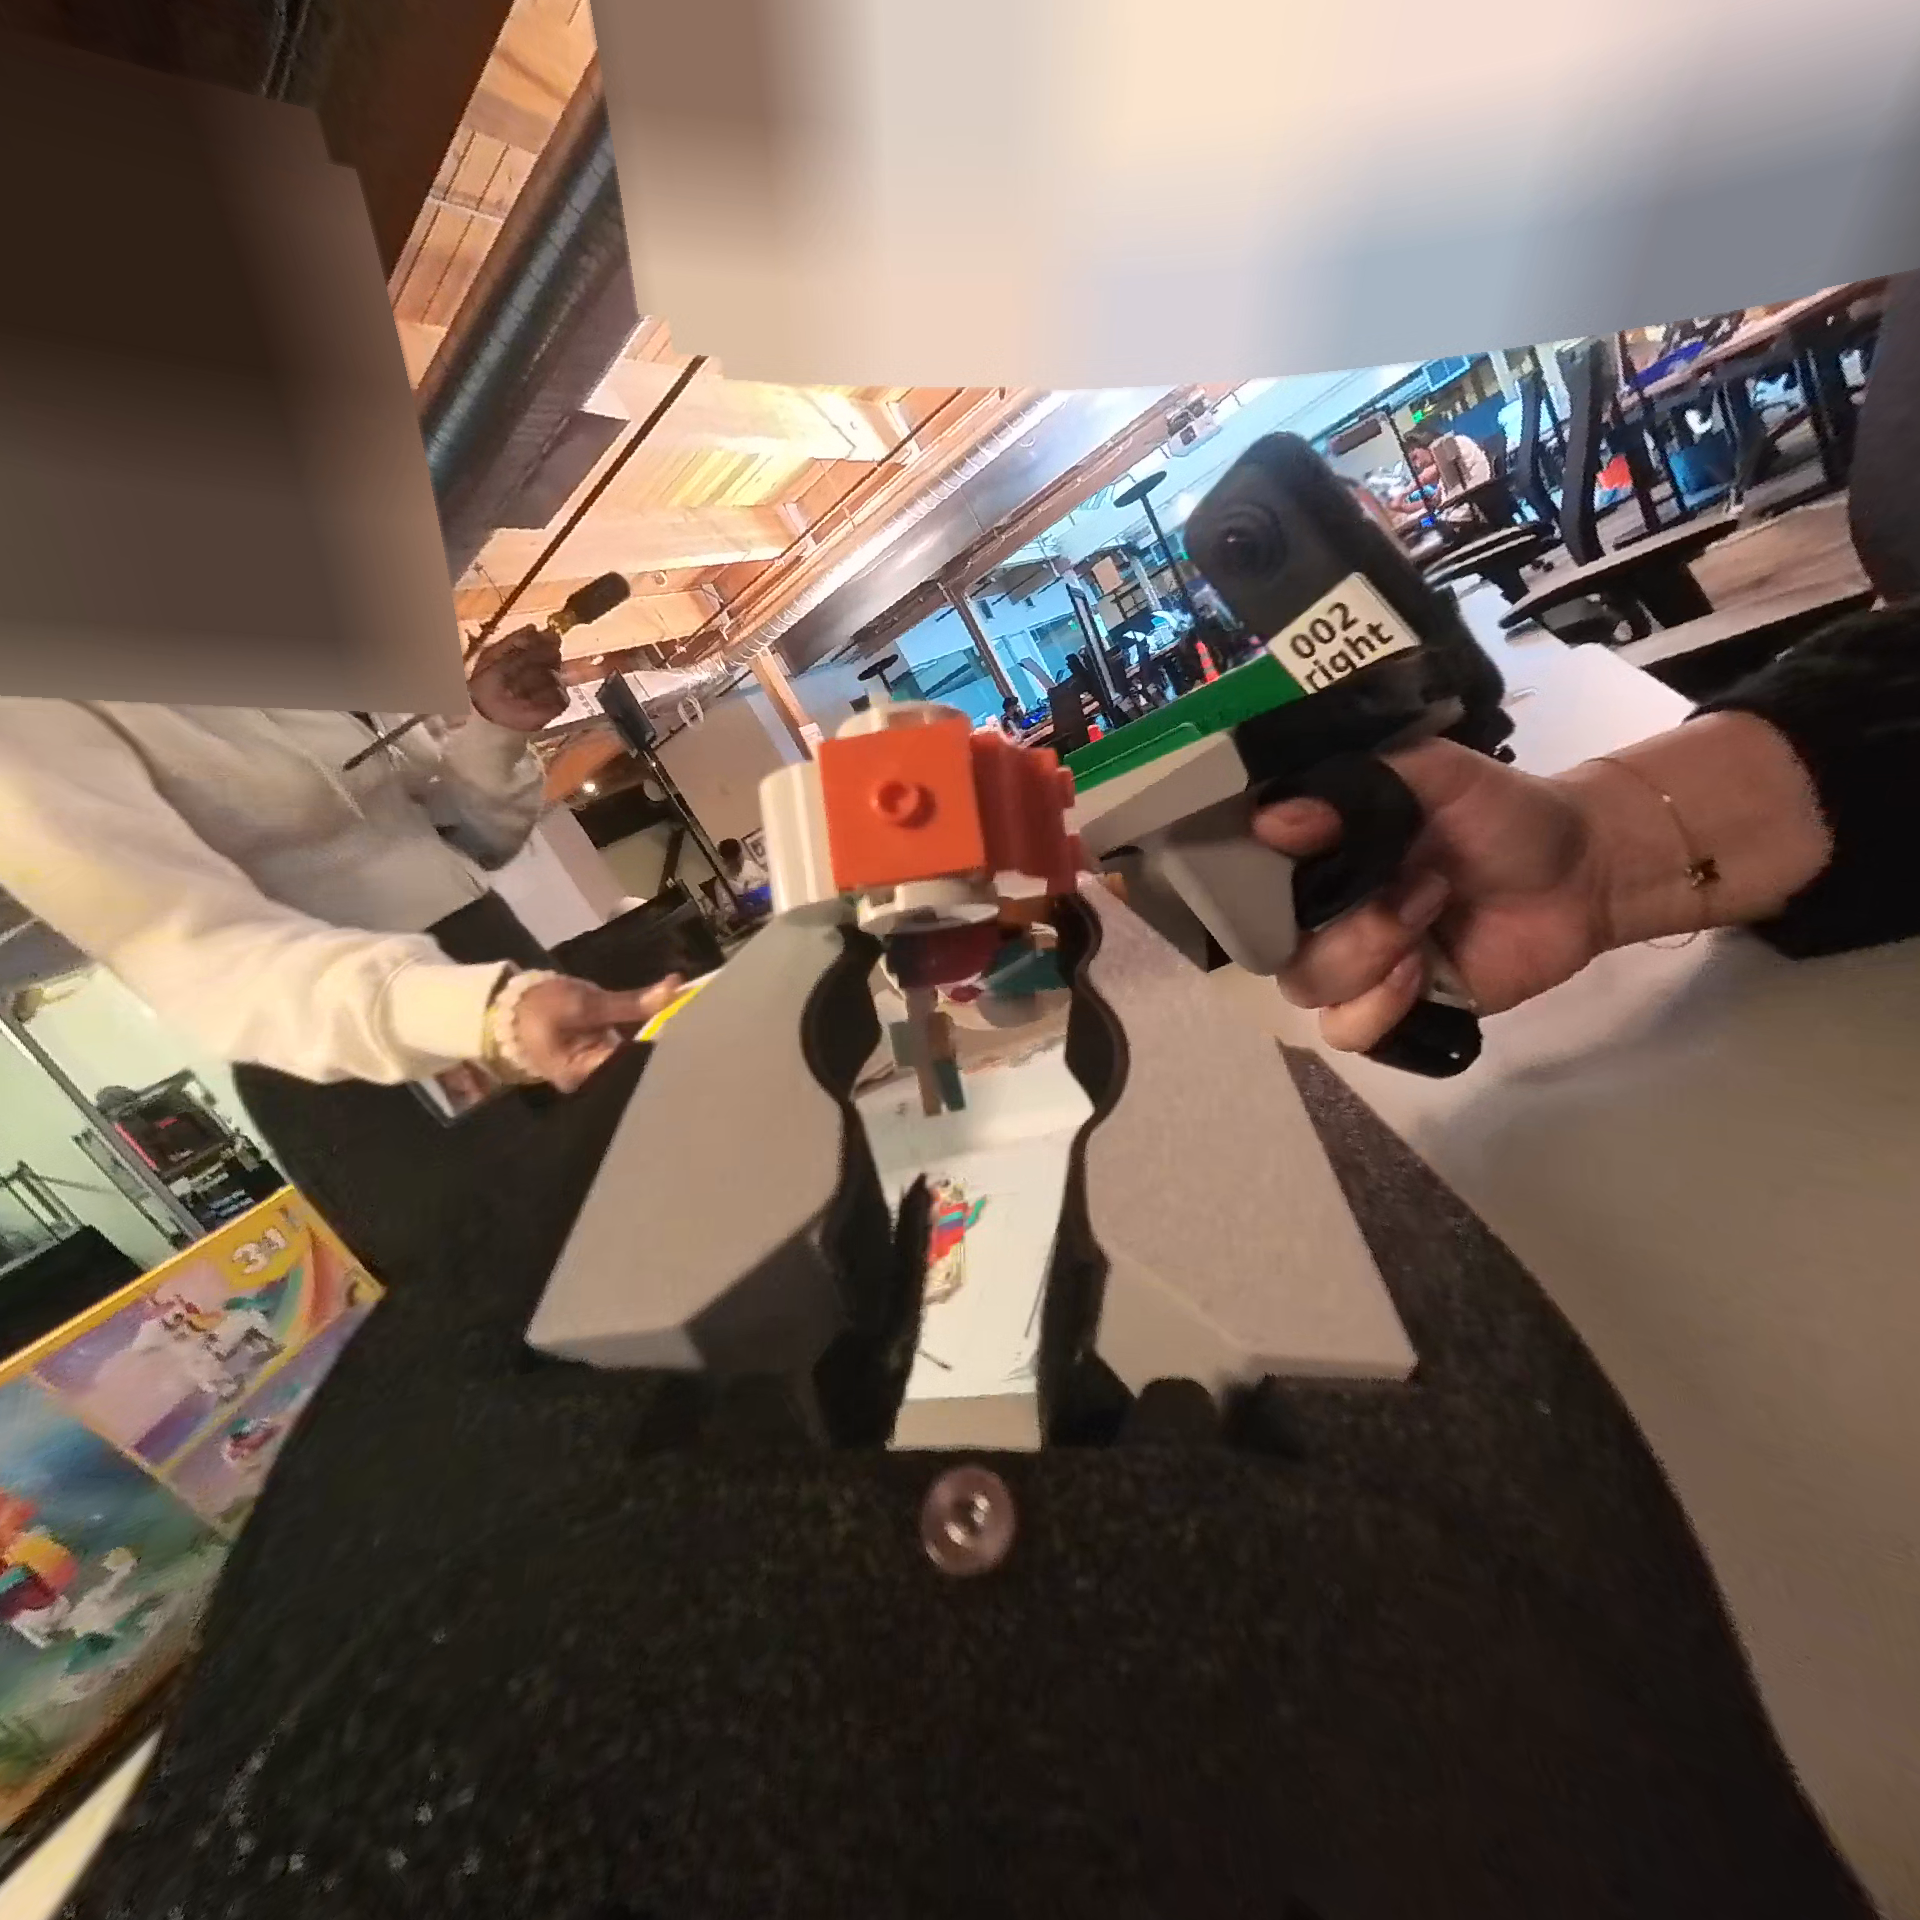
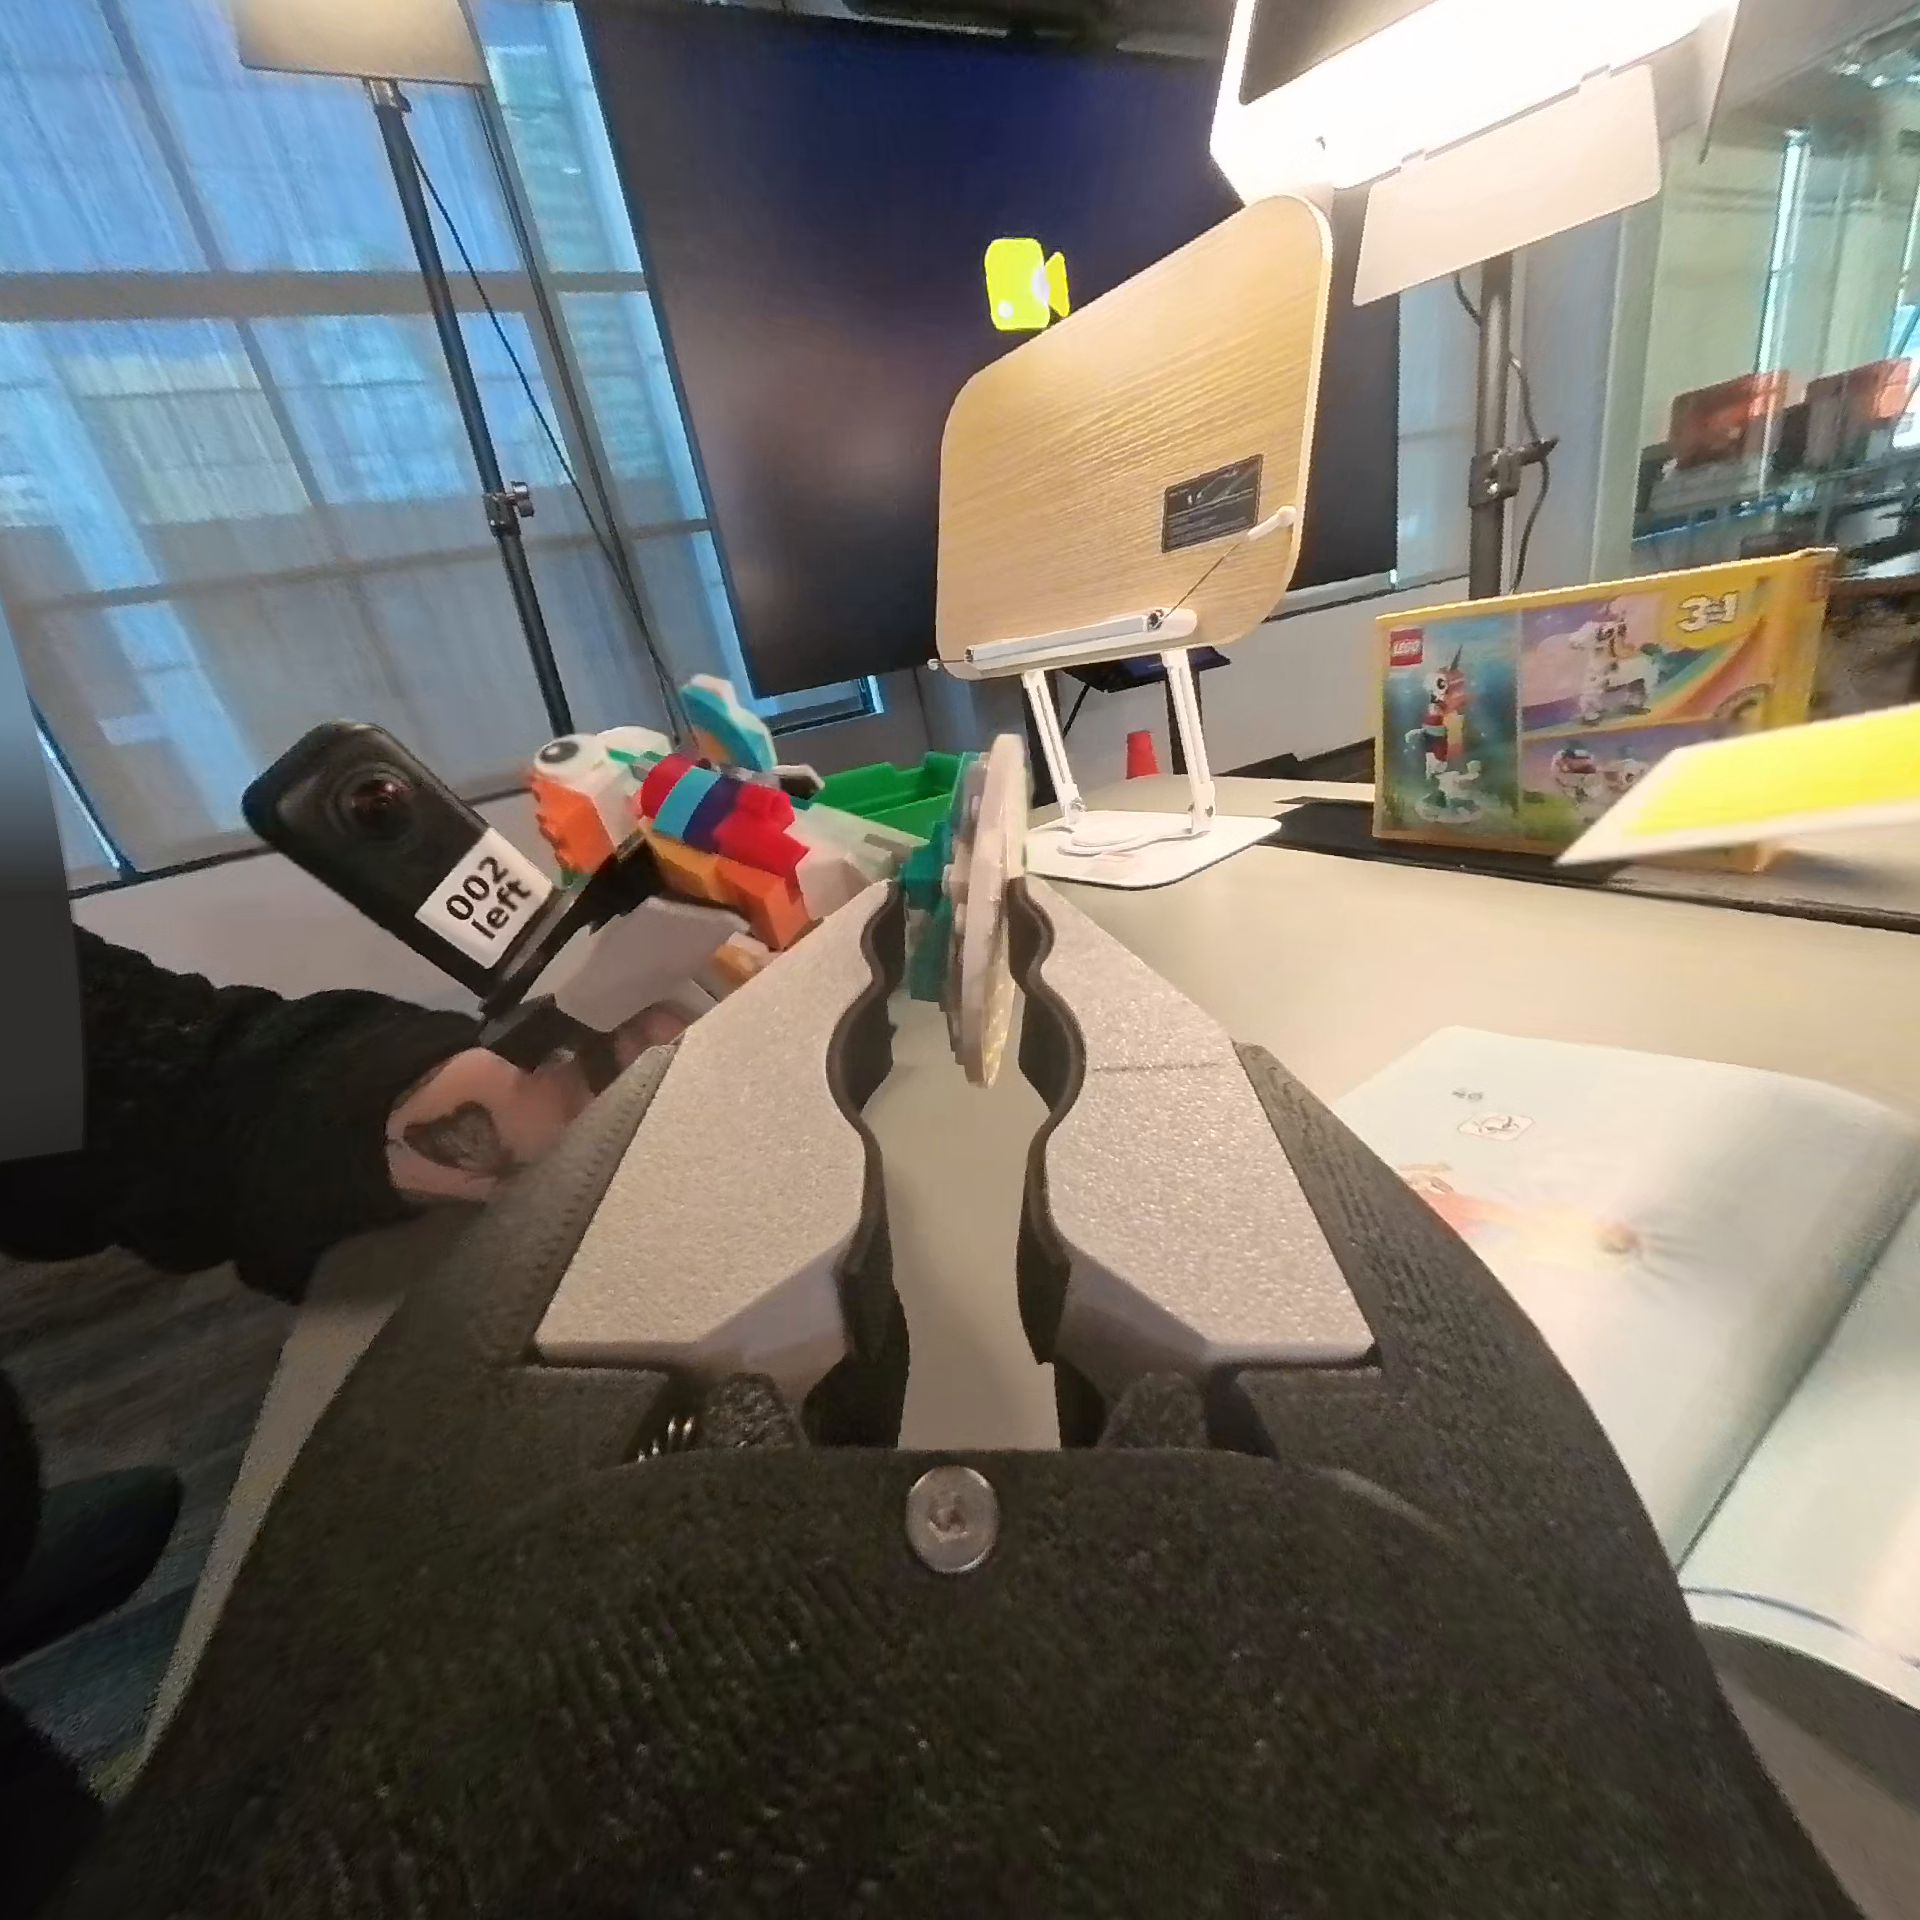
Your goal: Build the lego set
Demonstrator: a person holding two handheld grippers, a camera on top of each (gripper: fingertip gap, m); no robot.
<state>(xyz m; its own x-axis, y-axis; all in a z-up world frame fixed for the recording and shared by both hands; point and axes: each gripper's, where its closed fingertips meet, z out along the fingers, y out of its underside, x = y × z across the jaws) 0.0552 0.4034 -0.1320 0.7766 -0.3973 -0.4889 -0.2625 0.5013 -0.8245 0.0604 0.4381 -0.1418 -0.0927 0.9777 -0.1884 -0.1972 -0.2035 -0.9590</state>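
Observation:
A colourful lego creature (image 1: 904, 821) with an orange and white head is held in the air between both grippers. My left gripper (image 1: 945, 914) is shut on its body from below. In the right wrist view the creature (image 2: 696, 821) shows red, teal and orange bricks and a big eye, with the left gripper (image 2: 717, 925) under it. My right gripper (image 2: 961, 904) is shut on a round grey disc (image 2: 987, 914), seen edge-on, with teal bricks on its left side. The right gripper (image 1: 1091, 831) comes in from the right, partly hidden behind the creature.
The yellow lego box (image 2: 1600, 707) stands at the far right; it also shows in the left wrist view (image 1: 156, 1403). An open instruction booklet (image 2: 1621, 1226) lies on the grey table (image 2: 1351, 935). A wooden book stand (image 2: 1122, 457) and green tray (image 2: 894, 790) stand behind. A person's white sleeve (image 1: 260, 883) is across the table. Across from one pair of fingers to the other is roughly 4 cm.

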